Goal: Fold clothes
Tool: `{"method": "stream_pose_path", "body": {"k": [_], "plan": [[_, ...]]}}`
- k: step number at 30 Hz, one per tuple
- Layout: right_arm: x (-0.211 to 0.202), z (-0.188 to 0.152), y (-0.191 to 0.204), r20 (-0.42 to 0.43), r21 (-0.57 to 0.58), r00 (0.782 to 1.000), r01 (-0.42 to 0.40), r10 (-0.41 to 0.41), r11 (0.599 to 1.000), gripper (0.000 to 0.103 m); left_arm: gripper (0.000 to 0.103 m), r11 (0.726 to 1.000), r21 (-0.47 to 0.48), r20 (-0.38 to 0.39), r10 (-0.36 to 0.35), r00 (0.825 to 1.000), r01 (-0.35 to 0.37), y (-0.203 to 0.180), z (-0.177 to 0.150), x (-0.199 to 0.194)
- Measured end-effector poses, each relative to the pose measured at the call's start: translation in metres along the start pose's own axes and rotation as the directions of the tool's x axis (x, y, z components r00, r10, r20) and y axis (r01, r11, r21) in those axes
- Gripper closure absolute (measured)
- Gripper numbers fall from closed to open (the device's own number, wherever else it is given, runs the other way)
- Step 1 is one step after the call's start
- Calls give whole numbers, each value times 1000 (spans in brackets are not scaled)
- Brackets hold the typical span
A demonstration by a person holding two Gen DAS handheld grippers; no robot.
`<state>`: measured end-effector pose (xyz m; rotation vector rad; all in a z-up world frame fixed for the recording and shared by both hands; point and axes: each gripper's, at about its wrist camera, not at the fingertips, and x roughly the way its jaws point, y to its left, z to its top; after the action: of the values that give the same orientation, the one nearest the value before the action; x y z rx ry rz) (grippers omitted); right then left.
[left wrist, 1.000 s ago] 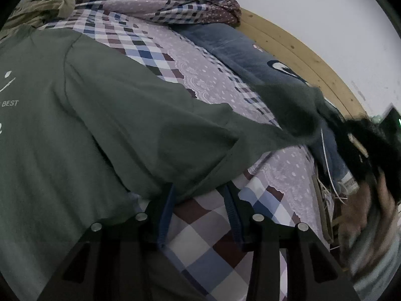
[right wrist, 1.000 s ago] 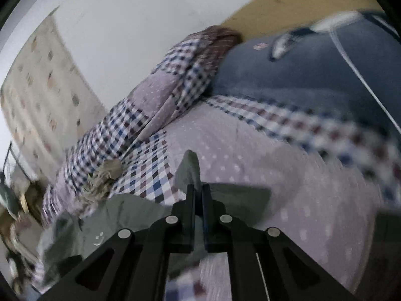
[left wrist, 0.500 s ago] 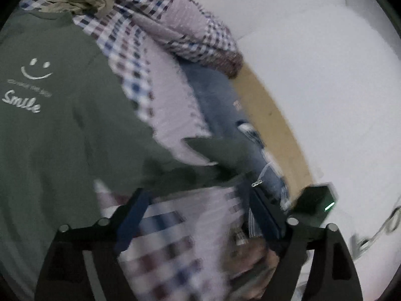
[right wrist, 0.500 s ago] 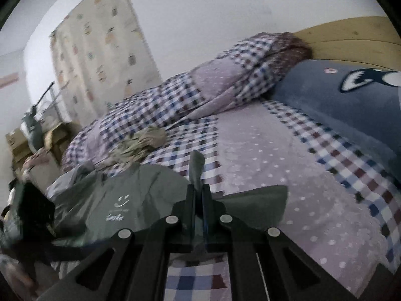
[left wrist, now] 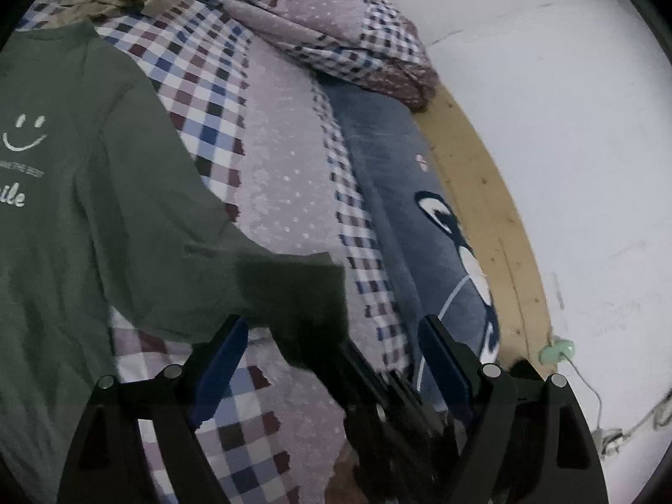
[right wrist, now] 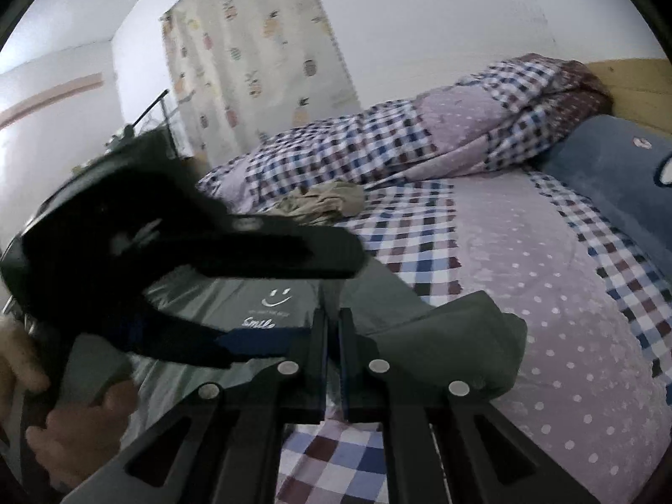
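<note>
The right gripper (right wrist: 332,323) was clamped on the green T-shirt's sleeve (right wrist: 462,336), with plenty of bare checked bedspread (right wrist: 567,336) off to its right. The left gripper (left wrist: 327,336) hung wide open just behind that sleeve hem; its blurry body blocked the shirt's left side in the right view.

A home bedroom: a bed (right wrist: 546,294) with checked quilt (right wrist: 378,147), wooden headboard (left wrist: 483,193) and pineapple-print curtain (right wrist: 252,54).

Two black handheld grippers with blue-lined fingers

The left gripper (left wrist: 332,344) and right gripper (right wrist: 332,332) are built of black angular frames; round silver screws are set near each finger base, and blue pads (left wrist: 218,369) line the inner faces.
</note>
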<state>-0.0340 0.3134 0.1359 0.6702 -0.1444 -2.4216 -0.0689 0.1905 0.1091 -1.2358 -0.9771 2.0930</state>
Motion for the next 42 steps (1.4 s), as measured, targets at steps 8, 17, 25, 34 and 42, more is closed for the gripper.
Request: {"method": "stream_pose_path", "body": {"k": [8,17,25,34,42], "plan": [[4,-4,17,-34,-66,998,-46,43,997,100,92,997,-25,20,68,997,-68,6,12,0],[6,0,15,-15,-41,999,-36,36,998,70,100,993,18,122,111,986,-114,4,30,-22],[14,4,-6,3,66,999,32,-33,997,51,100,982,100,307,123,944,-160,-25,93,-88],[49,-4,-7,-90,79,995,58,-51,995,50,100,946,158,565,147,812,-282,-50,162,-205],[92,-18,11,-198,37,979,53,-44,998,50,100,930,74,718,200,666,-359,8,166,-296]]}}
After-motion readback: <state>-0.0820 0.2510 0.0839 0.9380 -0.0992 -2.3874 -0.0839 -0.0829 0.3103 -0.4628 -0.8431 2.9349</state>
